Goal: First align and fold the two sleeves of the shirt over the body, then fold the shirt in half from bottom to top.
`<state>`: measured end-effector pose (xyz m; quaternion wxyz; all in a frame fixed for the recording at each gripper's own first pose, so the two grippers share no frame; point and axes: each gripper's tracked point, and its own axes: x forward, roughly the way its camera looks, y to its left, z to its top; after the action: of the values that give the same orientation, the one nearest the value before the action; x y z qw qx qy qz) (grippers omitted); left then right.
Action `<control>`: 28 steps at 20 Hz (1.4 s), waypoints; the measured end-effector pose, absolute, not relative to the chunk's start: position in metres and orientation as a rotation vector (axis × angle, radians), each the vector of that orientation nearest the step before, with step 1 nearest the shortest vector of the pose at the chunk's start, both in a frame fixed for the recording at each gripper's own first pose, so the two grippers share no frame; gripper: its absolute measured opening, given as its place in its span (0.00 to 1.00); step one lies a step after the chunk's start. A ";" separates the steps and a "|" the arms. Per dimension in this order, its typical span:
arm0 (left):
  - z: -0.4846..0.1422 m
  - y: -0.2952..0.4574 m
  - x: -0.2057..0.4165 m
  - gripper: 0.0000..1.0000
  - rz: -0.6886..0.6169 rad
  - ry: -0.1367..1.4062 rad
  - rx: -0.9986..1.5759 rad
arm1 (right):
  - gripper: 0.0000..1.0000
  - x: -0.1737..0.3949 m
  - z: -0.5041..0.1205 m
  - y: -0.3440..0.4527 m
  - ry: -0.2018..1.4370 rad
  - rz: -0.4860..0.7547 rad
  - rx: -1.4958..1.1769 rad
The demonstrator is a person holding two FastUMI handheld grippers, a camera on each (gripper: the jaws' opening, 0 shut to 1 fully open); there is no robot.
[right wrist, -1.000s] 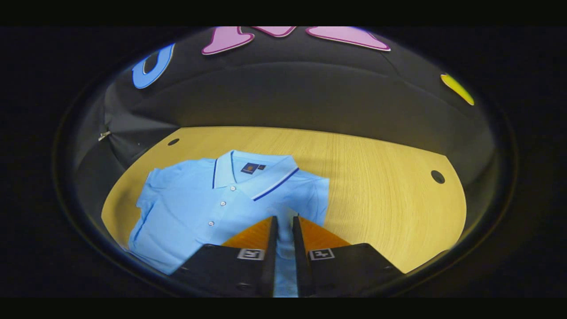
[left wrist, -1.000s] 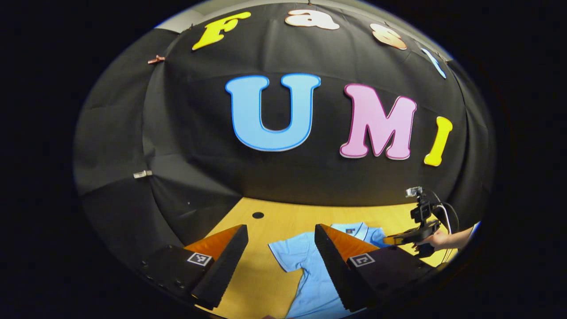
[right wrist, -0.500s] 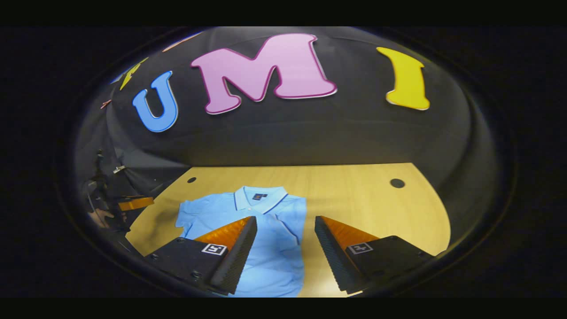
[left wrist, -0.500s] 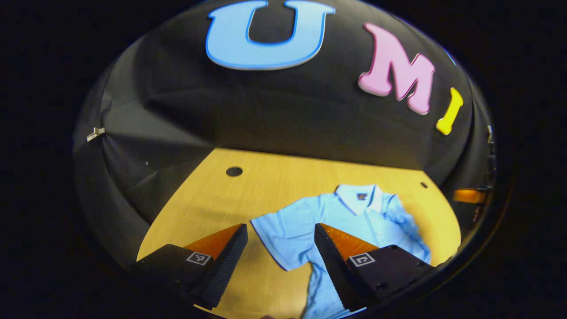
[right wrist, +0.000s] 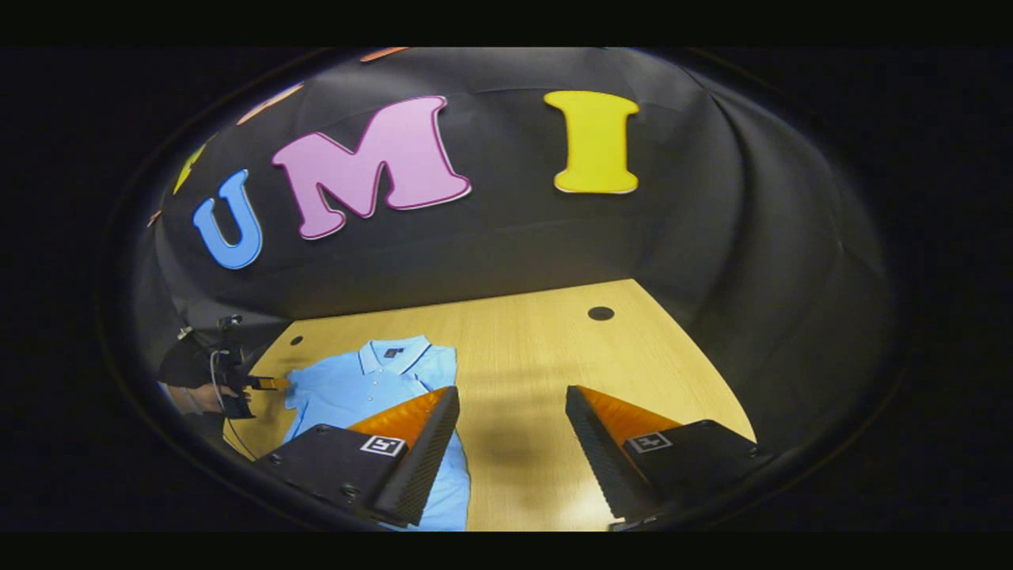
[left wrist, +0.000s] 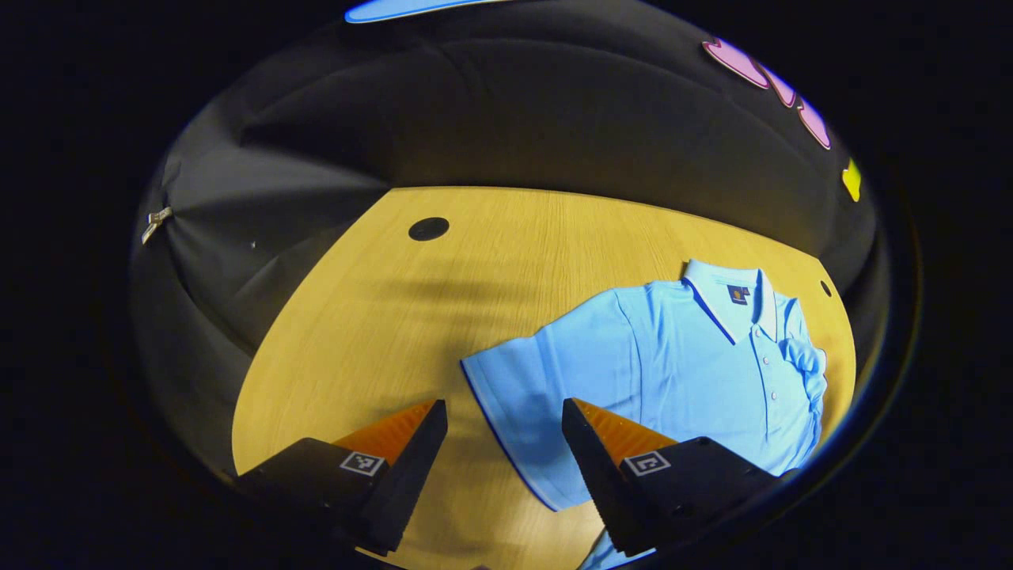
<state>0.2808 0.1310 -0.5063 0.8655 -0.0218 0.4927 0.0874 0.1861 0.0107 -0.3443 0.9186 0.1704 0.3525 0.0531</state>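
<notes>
Hovering at the bottom centre of the left gripper view, the left gripper [left wrist: 504, 455] has its fingers spread wide with nothing between them, straddling the hem of the spread left sleeve [left wrist: 538, 396] of the light-blue short-sleeved polo shirt [left wrist: 681, 372], which lies flat on the yellow wooden table [left wrist: 380, 317] from centre to right of that frame. To fold this sleeve well, I judge the fingers should drop onto its outer edge, pinch only that layer, then carry it over the body toward the buttons. Further right, by the collar, the other sleeve [left wrist: 807, 356] already looks turned in, slightly bunched. In the right gripper view the right gripper [right wrist: 506, 451] at bottom centre is also spread and empty above bare table, the shirt sitting at lower left.
</notes>
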 end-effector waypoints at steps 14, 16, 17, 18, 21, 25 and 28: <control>-0.515 0.092 0.289 0.06 0.139 1.054 -0.005 | 0.89 0.186 -0.346 0.005 0.729 0.123 0.383; -0.493 0.093 0.302 0.02 0.139 0.956 -0.002 | 0.88 0.181 -0.348 -0.001 0.733 0.121 0.367; -0.477 0.085 0.309 0.07 0.103 0.903 -0.028 | 0.88 0.180 -0.348 -0.005 0.734 0.116 0.363; -0.462 0.077 0.312 0.06 0.064 0.866 -0.040 | 0.89 0.179 -0.348 -0.006 0.733 0.114 0.366; -0.435 0.048 0.315 0.06 -0.065 0.827 -0.006 | 0.88 0.177 -0.348 -0.007 0.732 0.102 0.391; -0.416 -0.017 0.317 0.06 -0.242 0.775 0.003 | 0.88 0.175 -0.343 -0.001 0.721 0.121 0.400; -0.439 -0.048 0.301 0.08 -0.321 0.854 0.035 | 0.88 0.169 -0.342 0.000 0.725 0.135 0.380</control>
<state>0.3011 -0.0477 -0.4387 0.8977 0.0171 0.4121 -0.1549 0.1694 0.0003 -0.3418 0.9153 0.1845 0.3520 0.0656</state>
